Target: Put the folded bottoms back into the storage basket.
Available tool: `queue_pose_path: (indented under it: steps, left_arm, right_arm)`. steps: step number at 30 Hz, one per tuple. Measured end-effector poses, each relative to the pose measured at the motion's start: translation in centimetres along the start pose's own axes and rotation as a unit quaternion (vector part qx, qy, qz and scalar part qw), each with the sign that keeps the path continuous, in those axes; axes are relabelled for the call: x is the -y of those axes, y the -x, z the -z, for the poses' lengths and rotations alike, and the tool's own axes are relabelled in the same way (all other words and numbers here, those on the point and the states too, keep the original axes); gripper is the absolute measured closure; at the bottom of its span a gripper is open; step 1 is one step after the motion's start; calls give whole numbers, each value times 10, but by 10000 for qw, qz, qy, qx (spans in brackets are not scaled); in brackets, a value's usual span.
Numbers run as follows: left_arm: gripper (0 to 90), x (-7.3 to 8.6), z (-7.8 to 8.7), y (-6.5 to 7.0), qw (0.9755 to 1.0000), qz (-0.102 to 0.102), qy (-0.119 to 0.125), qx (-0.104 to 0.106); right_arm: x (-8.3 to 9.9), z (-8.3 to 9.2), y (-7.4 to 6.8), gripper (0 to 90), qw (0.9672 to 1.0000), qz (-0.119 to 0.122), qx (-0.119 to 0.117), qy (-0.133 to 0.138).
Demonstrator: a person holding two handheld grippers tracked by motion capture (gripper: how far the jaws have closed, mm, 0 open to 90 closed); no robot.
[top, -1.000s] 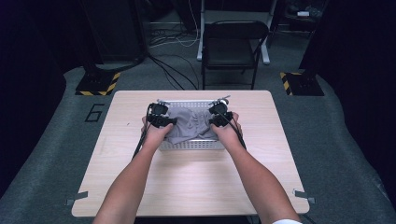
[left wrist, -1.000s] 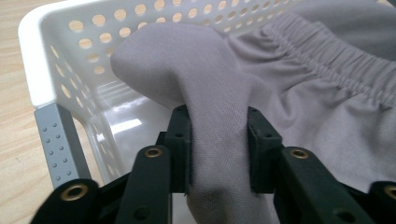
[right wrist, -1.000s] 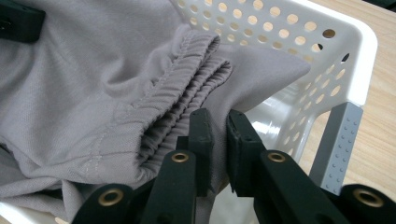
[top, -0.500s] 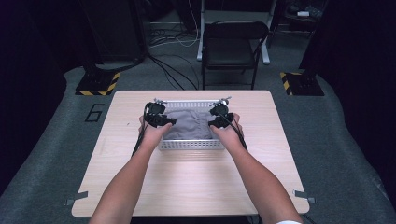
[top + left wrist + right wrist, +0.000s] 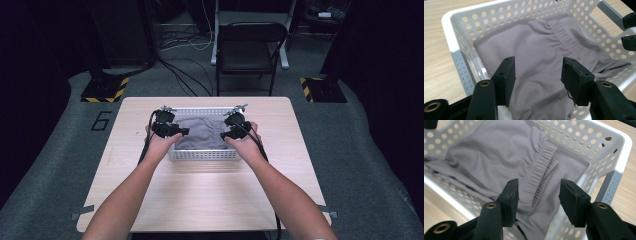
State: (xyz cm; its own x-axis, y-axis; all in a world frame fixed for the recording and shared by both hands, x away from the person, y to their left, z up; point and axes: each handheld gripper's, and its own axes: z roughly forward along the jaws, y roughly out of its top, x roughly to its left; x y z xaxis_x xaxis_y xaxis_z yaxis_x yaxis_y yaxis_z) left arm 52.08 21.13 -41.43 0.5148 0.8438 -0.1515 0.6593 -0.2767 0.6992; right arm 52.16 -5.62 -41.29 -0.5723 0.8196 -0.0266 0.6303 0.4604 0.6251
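Now both sets of jaws have just been opening: the left gripper (image 5: 537, 82) and right gripper (image 5: 537, 202) stand spread, gripping nothing, above the grey garment (image 5: 200, 132) lying below them in the white basket (image 5: 202, 155); both forearms reach forward.

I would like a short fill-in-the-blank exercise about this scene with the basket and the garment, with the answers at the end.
1. The grey garment lies inside a white perforated ____.
2. The basket stands on a light ____ table.
3. The left gripper and the right gripper both have their fingers ____.
4. The garment's elastic ____ shows between the right gripper's fingers.

Answers: basket; wooden; open; waistband
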Motion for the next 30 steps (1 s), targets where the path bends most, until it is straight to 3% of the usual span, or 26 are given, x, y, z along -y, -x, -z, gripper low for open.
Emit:
queue_pose_path:
  steps: [11,20,27,30]
  left_arm:
    - [427,13,32,13,9990,-366,80,235]
    - [429,31,48,20,9983,-367,160,430]
    - [430,45,54,21,9980,-370,153,484]
    - [431,52,57,20,9978,-382,143,531]
  right_arm:
    - [12,27,-7,458,9991,264,-298,145]
    - [22,51,-15,446,9974,329,-514,380]
    - [33,60,-26,447,9957,507,-546,547]
    - [39,61,-29,448,9956,614,-519,484]
